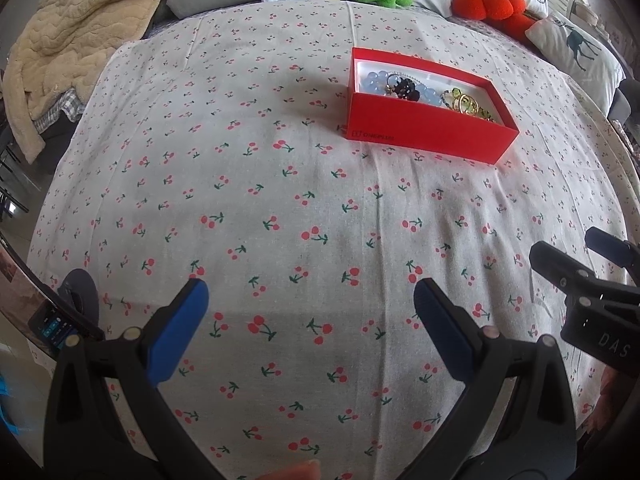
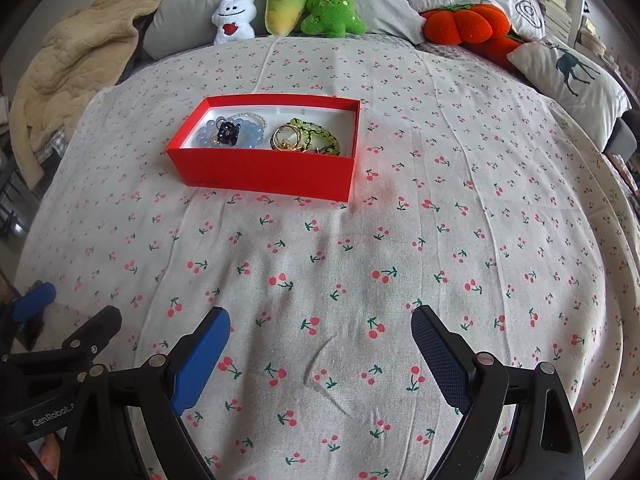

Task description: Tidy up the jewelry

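Note:
A red box (image 1: pixel 424 128) (image 2: pixel 264 172) with a white inside lies on the cherry-print bedsheet (image 1: pixel 280 200) (image 2: pixel 440 240). In it are a blue bead bracelet (image 2: pixel 208 136) (image 1: pixel 372 79), a dark charm (image 2: pixel 227 131) (image 1: pixel 404 89), a gold ring piece (image 2: pixel 285 140) (image 1: pixel 469 105) and a green bead bracelet (image 2: pixel 324 136). My left gripper (image 1: pixel 311 298) hangs open over bare sheet, well short of the box. My right gripper (image 2: pixel 321 326) is open too, nothing between its blue pads, the box ahead to its left. The right gripper (image 1: pixel 592 264) shows at the left wrist view's right edge.
Plush toys line the far end: a white one (image 2: pixel 234 20), a yellow-green one (image 2: pixel 285 6), a green tree (image 2: pixel 332 8), orange pumpkins (image 2: pixel 460 24). A beige blanket (image 2: pixel 76 68) hangs at the far left. A deer-print pillow (image 2: pixel 572 76) lies far right. The bed drops off at left.

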Demonstrator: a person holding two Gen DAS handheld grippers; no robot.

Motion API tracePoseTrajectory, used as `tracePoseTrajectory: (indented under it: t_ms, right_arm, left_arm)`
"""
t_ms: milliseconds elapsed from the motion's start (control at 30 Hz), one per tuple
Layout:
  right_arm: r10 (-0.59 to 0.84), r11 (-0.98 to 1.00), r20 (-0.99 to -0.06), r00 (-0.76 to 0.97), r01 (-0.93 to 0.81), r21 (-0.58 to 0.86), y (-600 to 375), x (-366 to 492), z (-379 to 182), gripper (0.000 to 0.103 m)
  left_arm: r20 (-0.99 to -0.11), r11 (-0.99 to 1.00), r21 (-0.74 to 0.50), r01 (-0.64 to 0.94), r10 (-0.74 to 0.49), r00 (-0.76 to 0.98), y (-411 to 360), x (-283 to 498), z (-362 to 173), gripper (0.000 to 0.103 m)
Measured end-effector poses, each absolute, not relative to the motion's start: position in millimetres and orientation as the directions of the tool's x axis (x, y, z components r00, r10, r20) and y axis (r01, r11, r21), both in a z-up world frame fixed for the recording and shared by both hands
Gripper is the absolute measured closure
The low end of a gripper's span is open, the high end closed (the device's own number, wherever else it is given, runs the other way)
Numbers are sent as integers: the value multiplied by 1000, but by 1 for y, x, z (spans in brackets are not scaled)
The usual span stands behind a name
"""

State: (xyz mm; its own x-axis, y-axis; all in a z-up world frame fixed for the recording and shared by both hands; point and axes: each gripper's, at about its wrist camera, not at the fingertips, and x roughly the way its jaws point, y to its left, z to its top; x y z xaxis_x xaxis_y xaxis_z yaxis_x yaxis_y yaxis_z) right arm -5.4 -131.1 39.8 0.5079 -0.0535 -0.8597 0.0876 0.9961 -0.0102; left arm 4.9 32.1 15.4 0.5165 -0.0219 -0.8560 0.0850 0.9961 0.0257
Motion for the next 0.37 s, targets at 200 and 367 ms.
tracePoseTrajectory:
  t_ms: [200,367]
  right_arm:
    - [-52,995,-858,511,99,-2,-133,-4,41,10]
    - [-52,995,-862,504,101,-2,-133,-4,38,10]
  left_arm:
    - [-855,995,28,91,-23,518,28,6,16,1]
    - [-850,995,17,97,-37,525,28,7,18,1]
